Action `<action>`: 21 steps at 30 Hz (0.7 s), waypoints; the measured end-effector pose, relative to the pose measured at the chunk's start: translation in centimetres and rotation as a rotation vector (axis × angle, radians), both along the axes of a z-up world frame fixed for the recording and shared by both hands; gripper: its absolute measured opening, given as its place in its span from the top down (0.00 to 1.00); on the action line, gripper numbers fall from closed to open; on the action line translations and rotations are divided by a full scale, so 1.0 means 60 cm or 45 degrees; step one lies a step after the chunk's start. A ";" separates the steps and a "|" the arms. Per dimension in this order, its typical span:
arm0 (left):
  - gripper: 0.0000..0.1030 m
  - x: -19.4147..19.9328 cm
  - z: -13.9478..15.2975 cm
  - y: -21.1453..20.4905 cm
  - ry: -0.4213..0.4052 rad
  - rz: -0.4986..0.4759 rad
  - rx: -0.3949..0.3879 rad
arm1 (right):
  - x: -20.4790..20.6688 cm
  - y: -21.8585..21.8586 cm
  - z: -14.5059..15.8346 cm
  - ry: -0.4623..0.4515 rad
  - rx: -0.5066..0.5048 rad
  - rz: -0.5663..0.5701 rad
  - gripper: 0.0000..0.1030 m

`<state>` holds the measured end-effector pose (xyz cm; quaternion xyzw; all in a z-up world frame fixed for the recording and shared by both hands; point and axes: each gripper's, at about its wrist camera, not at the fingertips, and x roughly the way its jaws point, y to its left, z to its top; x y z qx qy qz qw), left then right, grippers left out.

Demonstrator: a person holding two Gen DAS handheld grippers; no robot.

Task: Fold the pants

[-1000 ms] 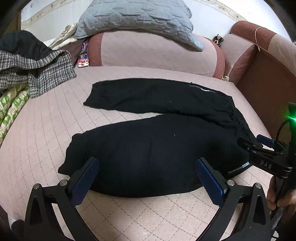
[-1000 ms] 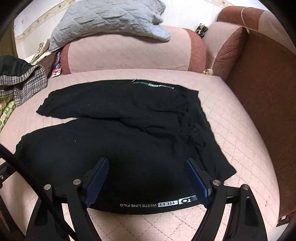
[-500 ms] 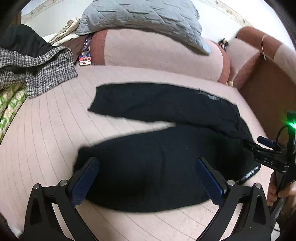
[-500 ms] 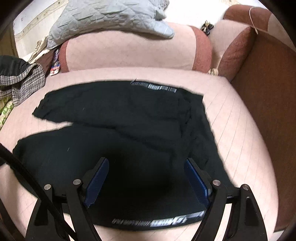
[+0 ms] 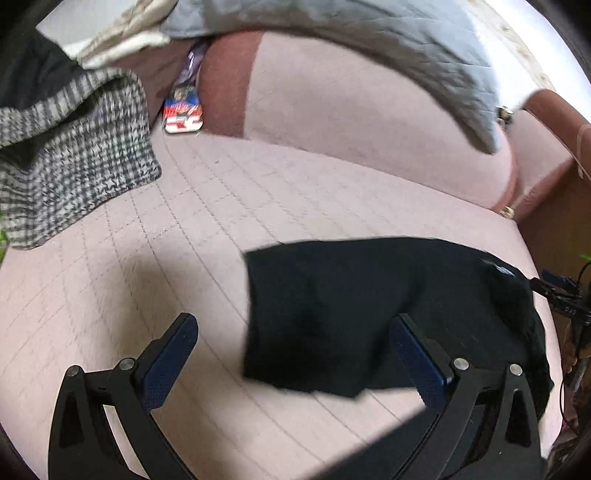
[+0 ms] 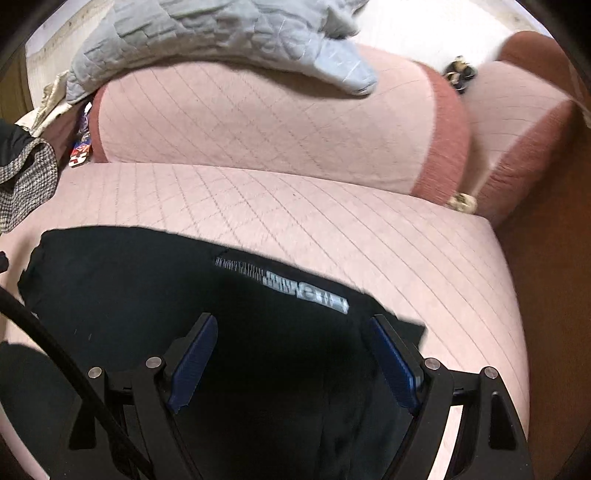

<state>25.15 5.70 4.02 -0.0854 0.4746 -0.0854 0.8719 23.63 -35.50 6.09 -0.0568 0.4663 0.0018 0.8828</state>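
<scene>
Right now the black pants (image 5: pixel 388 314) lie spread on the pink quilted sofa seat (image 5: pixel 184 258), toward its right end, with a printed white logo strip (image 6: pixel 295 288) showing on the far edge in the right wrist view. They look at most partly folded: the cloth sits in a fairly compact dark patch with one squared edge toward the middle of the seat, but both pictures are blurred and I cannot tell how many layers there are (or whether the legs are stacked). So I would judge the job early to midway, with at least another fold and a tidy-up left. The left hand-held gripper (image 5: pixel 291 354) hangs over the pants' left edge with its blue pads wide apart, holding nothing. The right hand-held gripper (image 6: pixel 291 362) is likewise spread wide above the dark cloth, gripping nothing. Further out, a checked garment (image 5: pixel 74 166) is heaped at the seat's left end, a grey quilted pillow (image 6: pixel 221 33) rests on the back cushion (image 6: pixel 277 129), and a small colourful packet (image 5: pixel 183 114) is tucked beside that cushion.
</scene>
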 end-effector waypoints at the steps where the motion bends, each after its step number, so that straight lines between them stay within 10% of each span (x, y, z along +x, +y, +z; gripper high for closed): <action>1: 0.00 0.013 -0.009 0.007 0.012 0.007 -0.022 | 0.020 0.000 -0.006 0.021 0.021 0.016 0.16; 19: 0.00 0.125 -0.073 -0.060 0.004 -0.202 0.020 | 0.175 0.064 -0.103 0.176 0.099 0.280 0.25; 20: 0.03 0.123 -0.072 -0.065 0.008 -0.214 0.028 | 0.175 0.065 -0.103 0.181 0.122 0.284 0.31; 21: 0.29 0.123 -0.072 -0.066 0.008 -0.219 0.043 | 0.174 0.066 -0.103 0.185 0.153 0.295 0.47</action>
